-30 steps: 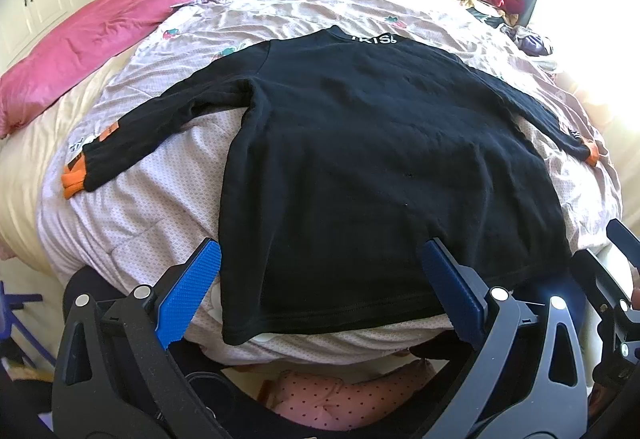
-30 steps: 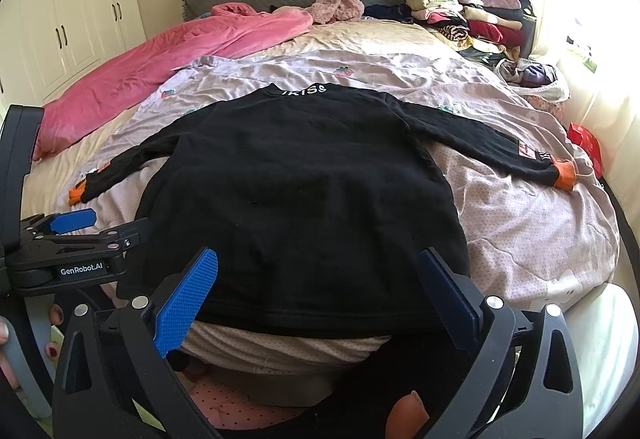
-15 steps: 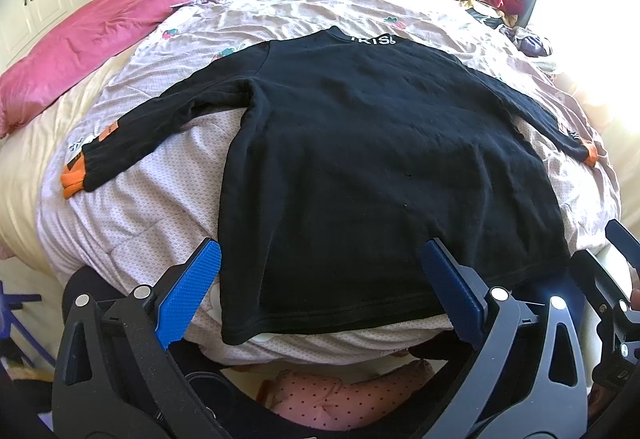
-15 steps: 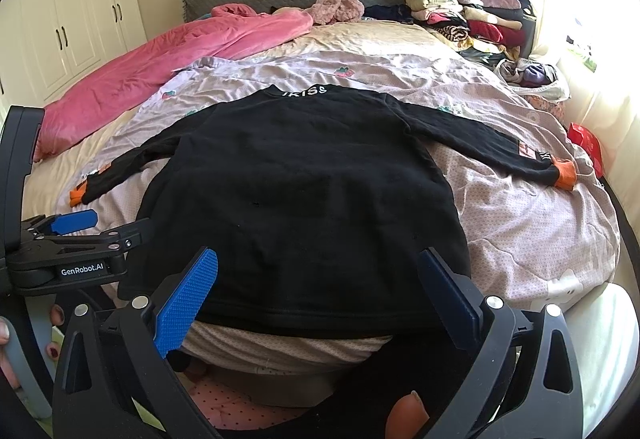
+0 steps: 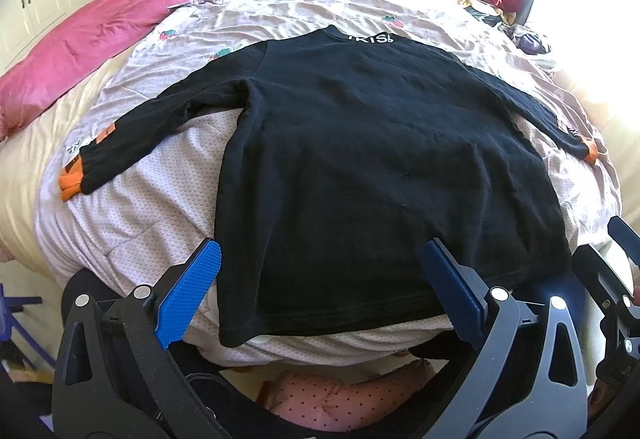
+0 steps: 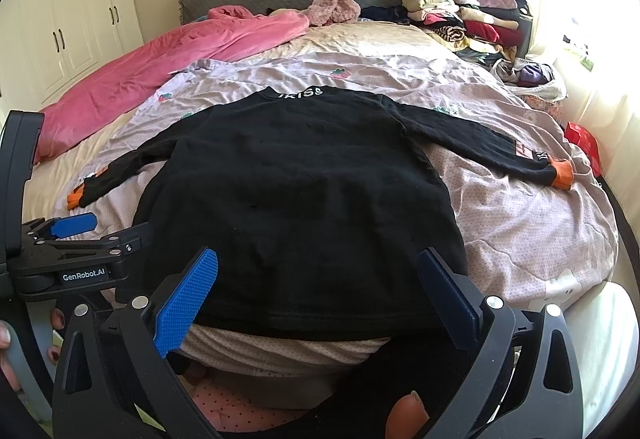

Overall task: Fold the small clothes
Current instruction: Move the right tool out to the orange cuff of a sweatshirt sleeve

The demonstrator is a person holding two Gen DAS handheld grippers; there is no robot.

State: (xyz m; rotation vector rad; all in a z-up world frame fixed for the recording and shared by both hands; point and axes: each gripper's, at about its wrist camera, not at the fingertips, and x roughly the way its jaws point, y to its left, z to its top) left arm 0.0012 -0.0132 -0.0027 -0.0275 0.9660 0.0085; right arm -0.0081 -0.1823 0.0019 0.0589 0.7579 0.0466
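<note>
A black top (image 5: 360, 159) lies flat on the pale quilt (image 5: 140, 207) at the near edge of the bed (image 6: 360, 39), both sleeves spread toward the bed's side edges, hem at the near edge. White letters on its collar (image 6: 301, 93) read roughly "KISS"; the first letter is not clear. Each cuff is orange (image 5: 68, 187), and small patches near the cuffs carry writing too small to read. The left tool (image 5: 320, 279) hovers over the hem with its blue pads wide apart, gripping nothing. The right tool (image 6: 318, 283) is likewise spread wide and holds nothing. In the right wrist view the left tool's side bears the label "GenRobot.AI" (image 6: 83, 275). A pink blanket (image 6: 160, 71) lies along the bed's left side, and folded clothes (image 6: 460, 15) are stacked at the far right corner.
</note>
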